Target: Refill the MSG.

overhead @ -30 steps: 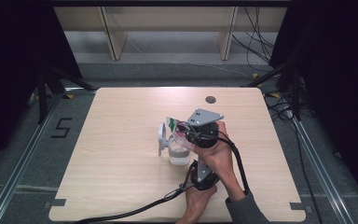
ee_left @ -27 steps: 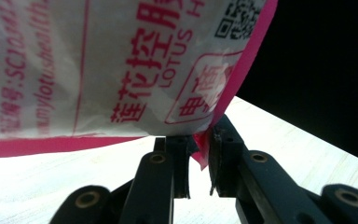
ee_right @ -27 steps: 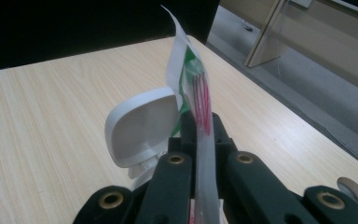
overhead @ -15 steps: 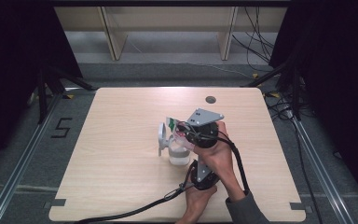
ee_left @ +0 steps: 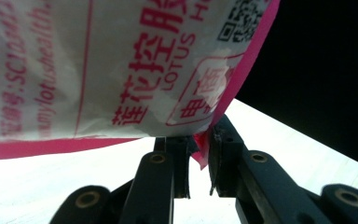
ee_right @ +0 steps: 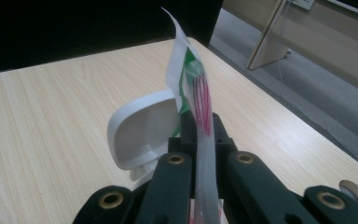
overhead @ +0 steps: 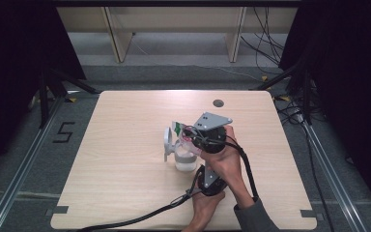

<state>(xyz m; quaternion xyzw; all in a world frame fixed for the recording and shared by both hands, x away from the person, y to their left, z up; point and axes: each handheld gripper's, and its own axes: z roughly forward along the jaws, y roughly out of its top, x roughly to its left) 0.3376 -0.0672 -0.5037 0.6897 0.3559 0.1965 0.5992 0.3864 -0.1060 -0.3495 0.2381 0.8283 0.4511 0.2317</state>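
A white packet (overhead: 180,129) with pink edges, red print and a green patch hangs tilted over a small white container (overhead: 185,160) near the table's middle. The container's flip lid (overhead: 168,140) stands open on its left. My right gripper (overhead: 190,136), the one with the grey plate, is shut on the packet (ee_right: 198,95) edge-on, with the lid (ee_right: 142,128) just beyond. My left gripper (ee_left: 198,145) comes from below, nearer the person, and is shut on the packet's (ee_left: 121,70) pink lower corner. Both hands are close together at the container's right.
A round grommet hole (overhead: 218,103) sits at the table's (overhead: 125,121) far side. A black cable (overhead: 140,215) trails off the front edge at the left. Shelf legs (overhead: 116,34) stand on the floor beyond the table.
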